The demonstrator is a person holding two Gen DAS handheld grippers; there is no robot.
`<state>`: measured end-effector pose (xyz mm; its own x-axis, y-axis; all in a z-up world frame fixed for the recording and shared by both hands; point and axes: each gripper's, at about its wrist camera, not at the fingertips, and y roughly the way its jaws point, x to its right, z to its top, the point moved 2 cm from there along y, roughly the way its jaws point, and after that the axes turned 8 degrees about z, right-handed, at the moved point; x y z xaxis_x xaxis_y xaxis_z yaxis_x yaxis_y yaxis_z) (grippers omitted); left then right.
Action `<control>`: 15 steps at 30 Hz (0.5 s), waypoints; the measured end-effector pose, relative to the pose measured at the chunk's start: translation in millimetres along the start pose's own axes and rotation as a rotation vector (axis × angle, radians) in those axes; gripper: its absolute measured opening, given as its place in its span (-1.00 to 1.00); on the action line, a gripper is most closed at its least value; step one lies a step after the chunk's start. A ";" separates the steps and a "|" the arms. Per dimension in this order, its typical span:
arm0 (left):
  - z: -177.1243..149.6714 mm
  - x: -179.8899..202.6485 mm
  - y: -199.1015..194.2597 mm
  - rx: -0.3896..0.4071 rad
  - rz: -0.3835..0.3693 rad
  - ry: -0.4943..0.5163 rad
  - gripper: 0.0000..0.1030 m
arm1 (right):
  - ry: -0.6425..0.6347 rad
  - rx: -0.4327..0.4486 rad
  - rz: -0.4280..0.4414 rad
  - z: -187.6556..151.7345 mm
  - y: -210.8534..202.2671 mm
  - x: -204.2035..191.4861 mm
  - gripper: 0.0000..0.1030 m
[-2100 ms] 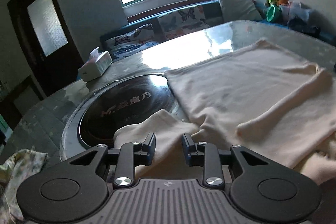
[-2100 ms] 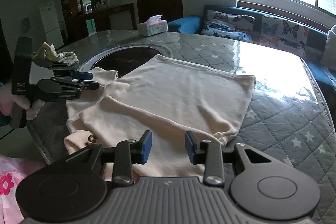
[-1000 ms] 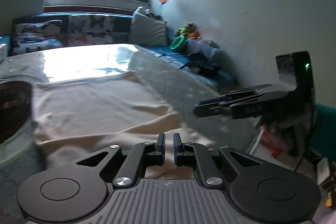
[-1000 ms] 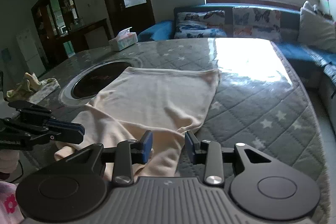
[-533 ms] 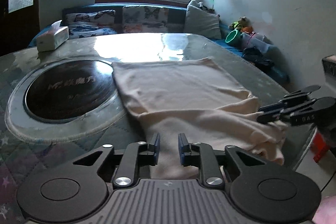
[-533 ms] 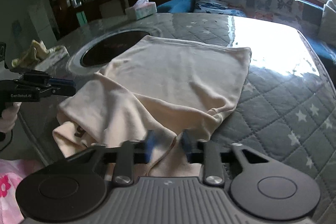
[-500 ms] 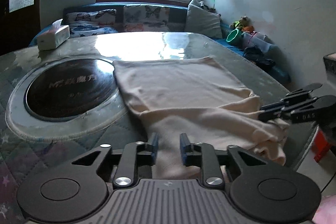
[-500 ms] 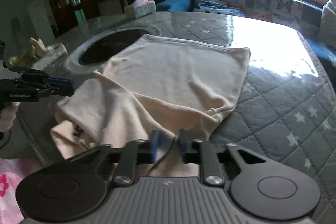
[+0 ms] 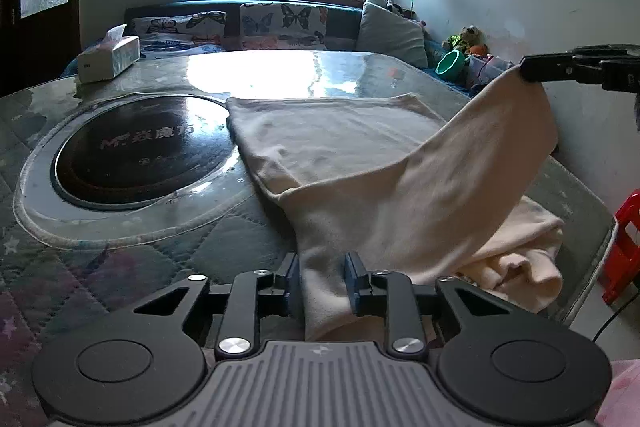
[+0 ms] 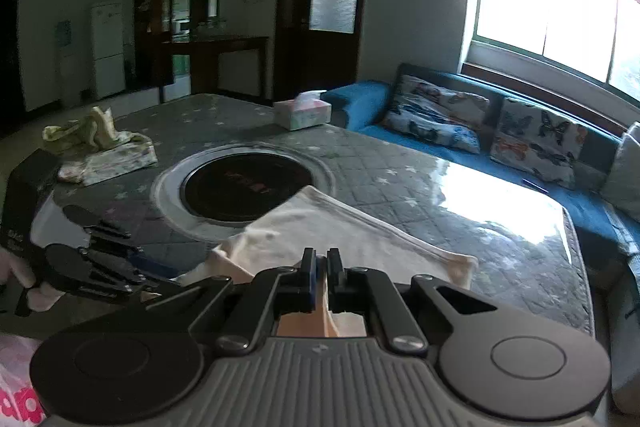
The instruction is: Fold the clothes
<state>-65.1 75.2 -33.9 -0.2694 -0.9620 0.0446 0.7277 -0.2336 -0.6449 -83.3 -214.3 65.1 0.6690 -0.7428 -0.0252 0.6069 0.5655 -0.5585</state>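
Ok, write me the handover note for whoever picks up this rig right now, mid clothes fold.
Right gripper: shut on a near corner of the cream knit garment, holding it raised off the table.
Left gripper: jaws closing, the garment's near left edge between them, pads not clearly pressing yet.
Garment: far half flat on the grey star-quilted table, beside the round black inset hob; a bunched part lies at the near right edge.
Done: near corner lifted.
Left: secure the left grip, carry the near edge over to the far edge, smooth, fold again.
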 end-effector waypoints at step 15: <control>43.5 5.0 2.4 0.049 -0.033 0.030 -0.57 | 0.161 -0.122 -0.025 -62.6 34.3 35.9 -0.80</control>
<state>-37.3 63.6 -2.0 -0.3119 -0.9492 0.0419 0.7480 -0.2725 -0.6051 -65.3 -244.0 -6.9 0.5714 -0.8093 -0.1363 0.5594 0.5056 -0.6568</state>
